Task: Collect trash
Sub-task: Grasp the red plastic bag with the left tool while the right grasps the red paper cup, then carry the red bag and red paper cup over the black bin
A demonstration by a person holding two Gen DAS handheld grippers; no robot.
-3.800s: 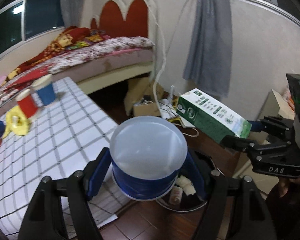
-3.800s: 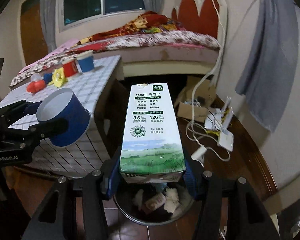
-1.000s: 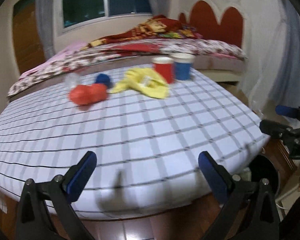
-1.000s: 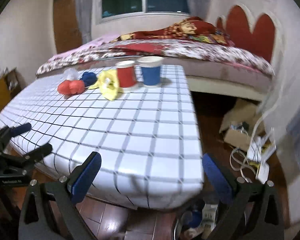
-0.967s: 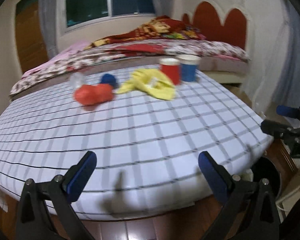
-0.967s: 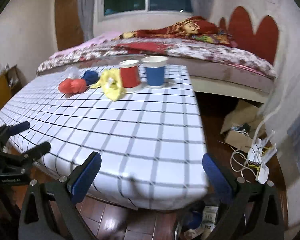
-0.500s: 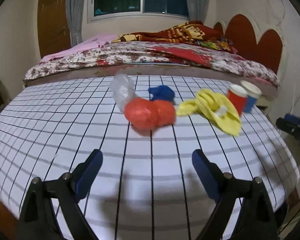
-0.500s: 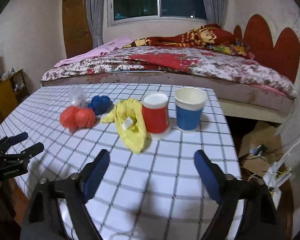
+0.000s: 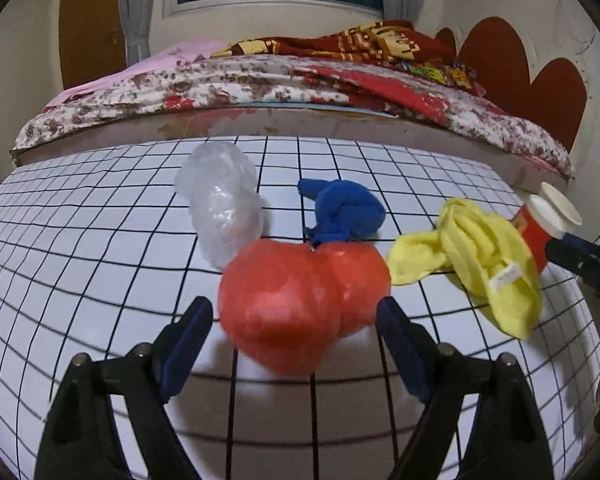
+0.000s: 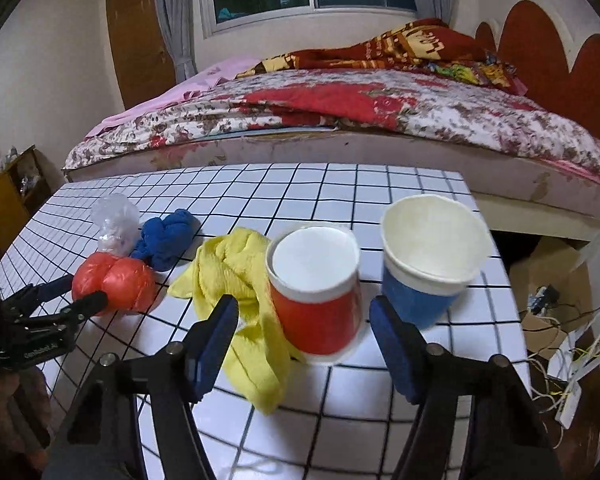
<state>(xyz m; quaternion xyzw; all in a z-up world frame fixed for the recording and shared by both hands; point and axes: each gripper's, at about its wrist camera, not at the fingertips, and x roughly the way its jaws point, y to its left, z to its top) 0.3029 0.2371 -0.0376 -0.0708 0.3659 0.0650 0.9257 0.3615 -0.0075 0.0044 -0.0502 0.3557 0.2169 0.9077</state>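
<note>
Grippers advanced: left (image 9: 296, 340) spread around red bag (image 9: 300, 304), right (image 10: 304, 340) spread around red cup (image 10: 316, 296).

The right gripper (image 10: 304, 336), spread wide, flanks the red cup (image 10: 316, 300) on the table (image 10: 380, 400).

Both fisheye views look forward along their own claws, low over the white counter with a black grid pattern (image 9: 100, 248), toward the bed with a floral quilt (image 9: 284, 84) and the dark window behind it.

The left wrist view sits close to the crumpled red-orange plastic bag (image 9: 300, 300), which fills its centre between the left claw (image 9: 296, 344) tips; the right claw (image 9: 584, 264) enters at its right edge.

The right wrist view stands further right, close to the red paper cup (image 10: 316, 300), with the left claw (image 10: 64, 300) at its left edge.

Both share the counter, the crumpled yellow cloth (image 10: 236, 280), the knotted blue cloth (image 9: 344, 212), the clear plastic wrap (image 9: 220, 200) and the bed.
</note>
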